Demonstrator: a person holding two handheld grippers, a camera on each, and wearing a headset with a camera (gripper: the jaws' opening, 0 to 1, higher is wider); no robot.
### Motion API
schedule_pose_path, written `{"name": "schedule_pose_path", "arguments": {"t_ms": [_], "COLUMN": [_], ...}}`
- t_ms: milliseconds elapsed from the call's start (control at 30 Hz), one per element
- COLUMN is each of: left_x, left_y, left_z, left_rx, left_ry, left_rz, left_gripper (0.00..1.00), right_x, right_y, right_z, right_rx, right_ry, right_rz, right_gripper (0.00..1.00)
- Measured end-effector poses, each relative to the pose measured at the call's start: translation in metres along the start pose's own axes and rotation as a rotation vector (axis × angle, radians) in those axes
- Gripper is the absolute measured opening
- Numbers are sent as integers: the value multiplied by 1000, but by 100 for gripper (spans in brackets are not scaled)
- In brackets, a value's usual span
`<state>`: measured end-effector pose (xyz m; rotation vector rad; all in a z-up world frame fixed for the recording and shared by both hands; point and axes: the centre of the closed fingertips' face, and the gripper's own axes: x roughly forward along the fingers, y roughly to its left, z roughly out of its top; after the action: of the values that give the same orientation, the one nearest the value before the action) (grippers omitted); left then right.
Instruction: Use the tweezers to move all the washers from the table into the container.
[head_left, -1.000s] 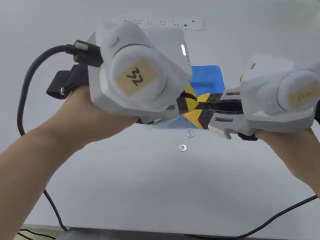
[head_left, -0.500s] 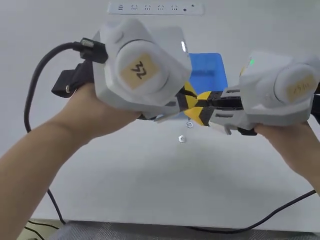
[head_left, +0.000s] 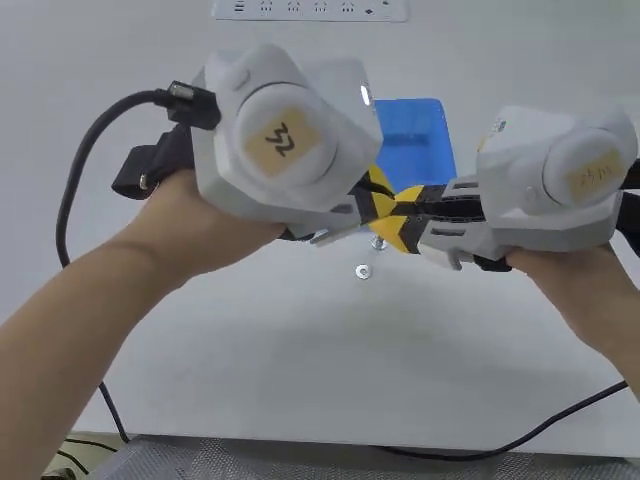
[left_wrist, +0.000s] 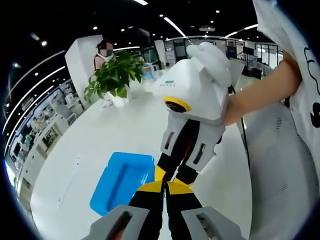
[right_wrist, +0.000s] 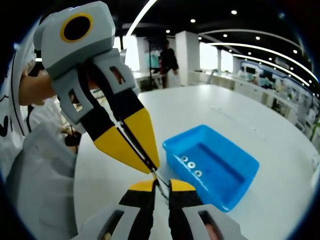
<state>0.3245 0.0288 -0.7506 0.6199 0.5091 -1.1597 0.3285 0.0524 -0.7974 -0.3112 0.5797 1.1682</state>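
Centre-frame, my left hand-held gripper, clenched on the tweezers, has dropped nearer two washers on the tabletop. I cannot tell whether the right hand-held gripper is clamped. Pickup looks imminent.

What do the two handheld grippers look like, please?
Both the left gripper and right gripper have bulky white housings and black jaws with yellow tips. The left carries a tan label with a black zigzag and a black cable; the right has a teal mark.
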Motion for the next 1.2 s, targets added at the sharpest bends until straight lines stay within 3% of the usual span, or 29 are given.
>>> {"name": "schedule_pose_path", "arguments": {"t_ms": [267, 700, 967, 1000, 1200], "left_x": [1, 2, -13, -22, -30], "left_y": [2, -1, 2, 1, 11], "left_z": [1, 10, 27, 29, 38], "left_rx": [-9, 58, 91, 81, 101], "left_ry": [-2, 5, -19, -18, -33], "left_rz": [4, 7, 44, 67, 100], "left_gripper": [0, 0, 0, 0, 0], "right_x": [1, -9, -21, -22, -28], "right_y": [-1, 1, -1, -1, -8], "right_z": [0, 3, 24, 26, 45], "right_rx": [33, -70, -121, -128, -159], "right_ry": [-6, 39, 19, 18, -10], "right_rz": [0, -42, -71, -75, -108], "right_gripper": [4, 3, 3, 3, 3]}}
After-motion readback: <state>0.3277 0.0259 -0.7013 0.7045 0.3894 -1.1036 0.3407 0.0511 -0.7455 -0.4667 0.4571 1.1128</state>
